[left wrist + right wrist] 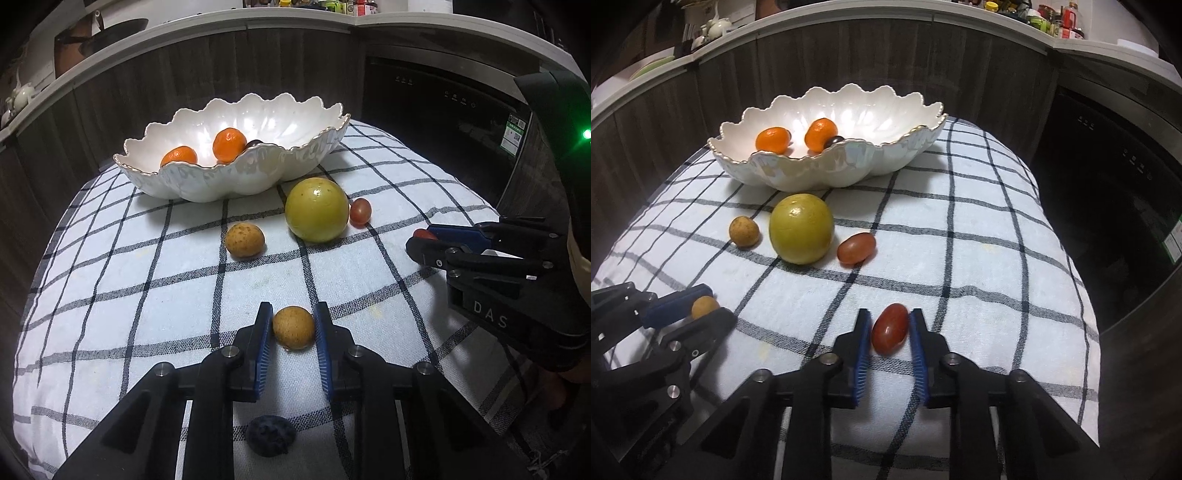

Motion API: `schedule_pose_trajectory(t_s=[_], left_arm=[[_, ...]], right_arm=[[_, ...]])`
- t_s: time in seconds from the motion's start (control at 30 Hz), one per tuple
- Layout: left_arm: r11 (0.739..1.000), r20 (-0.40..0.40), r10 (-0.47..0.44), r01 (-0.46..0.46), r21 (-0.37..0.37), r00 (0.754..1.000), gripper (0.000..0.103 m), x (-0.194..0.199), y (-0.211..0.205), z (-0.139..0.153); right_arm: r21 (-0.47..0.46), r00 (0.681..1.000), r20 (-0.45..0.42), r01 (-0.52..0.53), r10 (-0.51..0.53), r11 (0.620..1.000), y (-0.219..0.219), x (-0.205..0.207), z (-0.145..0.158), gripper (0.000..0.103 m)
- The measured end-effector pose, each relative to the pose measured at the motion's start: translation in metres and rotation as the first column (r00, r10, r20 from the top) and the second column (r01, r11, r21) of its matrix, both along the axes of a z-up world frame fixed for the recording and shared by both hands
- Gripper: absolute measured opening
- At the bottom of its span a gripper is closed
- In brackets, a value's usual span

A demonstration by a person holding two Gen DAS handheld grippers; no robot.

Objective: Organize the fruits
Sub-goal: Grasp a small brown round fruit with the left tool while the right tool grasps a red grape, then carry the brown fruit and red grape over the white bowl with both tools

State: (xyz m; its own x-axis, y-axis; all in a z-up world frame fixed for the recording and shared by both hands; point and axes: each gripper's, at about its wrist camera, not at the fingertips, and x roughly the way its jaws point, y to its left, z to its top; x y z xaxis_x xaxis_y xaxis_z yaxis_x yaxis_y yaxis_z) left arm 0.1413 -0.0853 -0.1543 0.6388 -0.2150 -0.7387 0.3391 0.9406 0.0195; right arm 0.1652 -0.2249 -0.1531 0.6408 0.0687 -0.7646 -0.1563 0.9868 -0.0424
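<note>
Left wrist: left hand-held gripper pinching brown fruit; right hand-held gripper pinching red tomato.

A home kitchen is showing here. A pale counter is curving along the back above dark wood-grain cabinet fronts, and a black built-in appliance with a control strip and an energy label is sitting under it at the right. Jars and bottles are crowding the counter's far right, a white teapot is standing at its left end, and a dark pan is resting near the left. In front, a checked cloth is covering the worktop, carrying a scalloped white bowl near its far edge.
</note>
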Motion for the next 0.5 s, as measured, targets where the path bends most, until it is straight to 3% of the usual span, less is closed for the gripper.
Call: schedule_pose_trajectory(t_s=[0.5], left_arm=[[1.0, 0.026, 0.027, -0.027, -0.008, 0.999, 0.023, -0.002, 0.004, 0.013]], right_arm=[[0.003, 1.0, 0.017, -0.001, 0.001, 1.0, 0.0, -0.004, 0.008, 0.021]])
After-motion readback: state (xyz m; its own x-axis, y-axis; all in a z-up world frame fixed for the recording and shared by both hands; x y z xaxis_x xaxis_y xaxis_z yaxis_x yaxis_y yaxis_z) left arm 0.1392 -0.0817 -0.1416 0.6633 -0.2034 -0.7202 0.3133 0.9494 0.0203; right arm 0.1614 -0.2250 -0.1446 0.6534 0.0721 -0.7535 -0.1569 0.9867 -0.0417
